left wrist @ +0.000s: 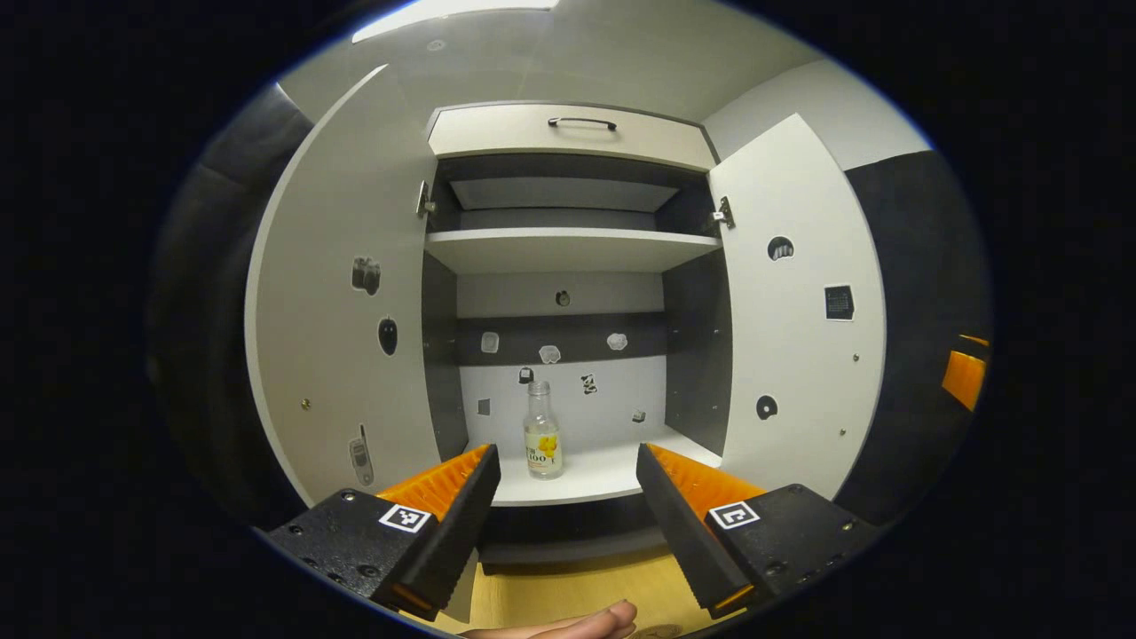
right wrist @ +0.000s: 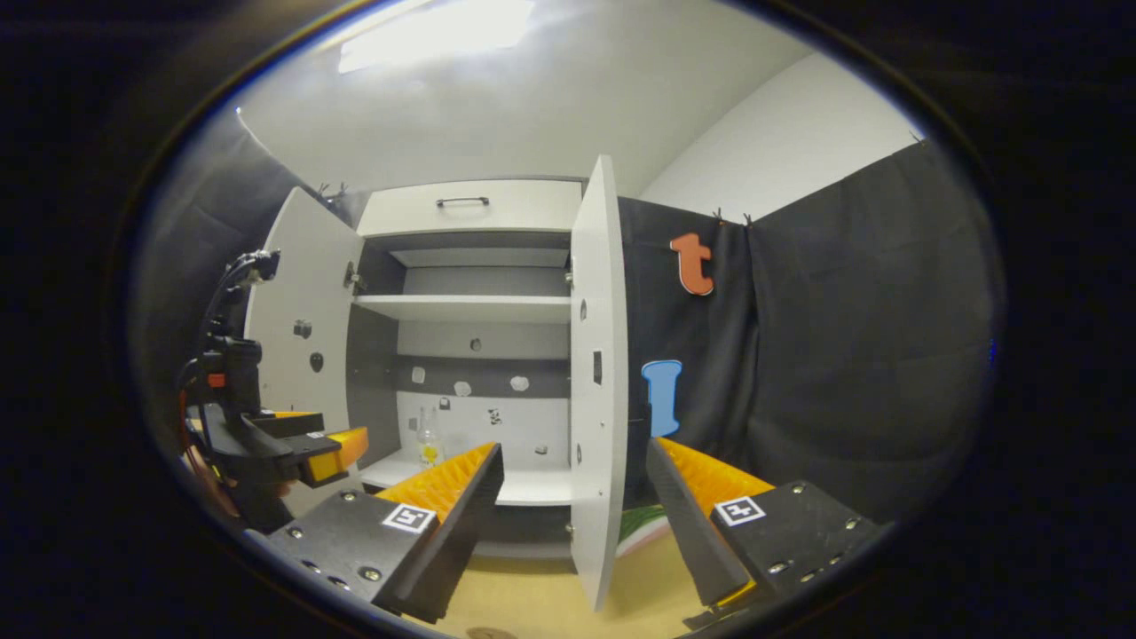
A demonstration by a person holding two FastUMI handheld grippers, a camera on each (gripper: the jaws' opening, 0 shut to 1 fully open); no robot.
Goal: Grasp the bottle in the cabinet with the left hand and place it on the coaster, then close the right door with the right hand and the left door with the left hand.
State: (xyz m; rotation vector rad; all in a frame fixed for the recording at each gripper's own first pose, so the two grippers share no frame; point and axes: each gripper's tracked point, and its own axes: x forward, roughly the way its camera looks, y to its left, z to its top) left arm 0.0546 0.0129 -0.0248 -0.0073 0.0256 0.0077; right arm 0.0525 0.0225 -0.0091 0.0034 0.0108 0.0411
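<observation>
Both cabinet doors open; bottle (left wrist: pixel 542 431) upright on lower shelf (left wrist: pixel 603 475), front-left. Left gripper (left wrist: pixel 568 497) spread wide, short of it, empty. Right gripper (right wrist: pixel 572 506) also spread, right door (right wrist: pixel 595 382) edge btwn fingers, prob not touching; coaster hard to make out

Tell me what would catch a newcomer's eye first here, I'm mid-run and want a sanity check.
First the cabinet, both doors swung wide, with a lone clear bottle standing upright on its lower shelf. The open left gripper points at that bottle from short of the shelf edge. In the right gripper view, the right door stands edge-on just ahead of the open right gripper.
</observation>
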